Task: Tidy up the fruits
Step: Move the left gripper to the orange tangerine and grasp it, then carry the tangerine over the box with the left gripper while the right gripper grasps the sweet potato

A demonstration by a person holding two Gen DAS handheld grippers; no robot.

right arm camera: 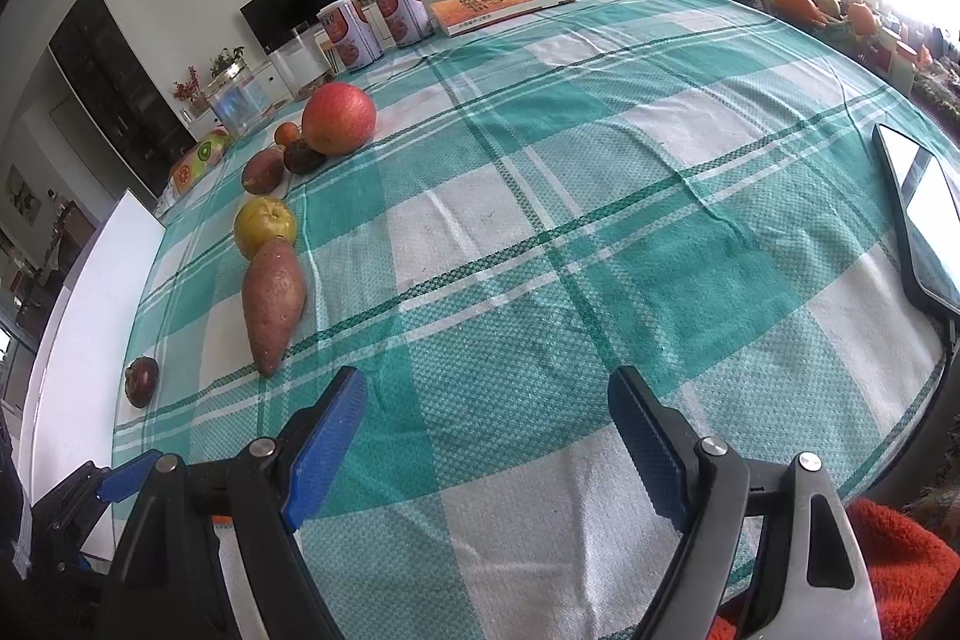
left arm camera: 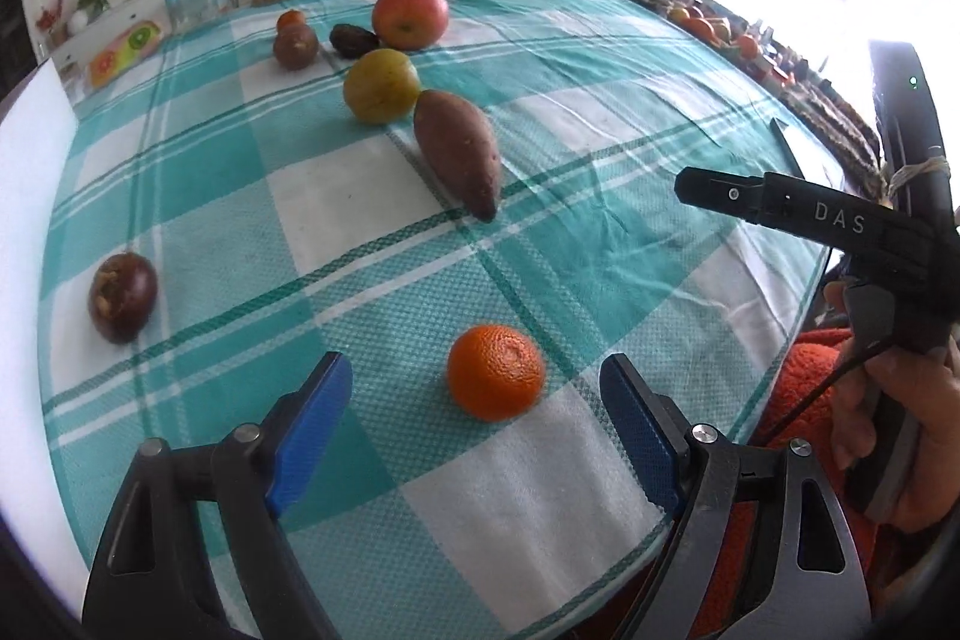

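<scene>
Grippers both spread wide, empty: left gripper [left arm camera: 474, 418] frames an orange [left arm camera: 496, 372] on the checked cloth [left arm camera: 372, 250]; right gripper [right arm camera: 486, 436] hovers near a sweet potato [right arm camera: 273, 301].

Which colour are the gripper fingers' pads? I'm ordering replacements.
Blue, with a ribbed texture; the left gripper's fingers show it best in the left wrist view.

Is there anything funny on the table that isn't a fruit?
Yes. A sweet potato lies in the line of fruit, its fat end touching the yellow apple. It is a vegetable, so it looks out of place. A dark fruit and an orange also sit apart from the row.
</scene>
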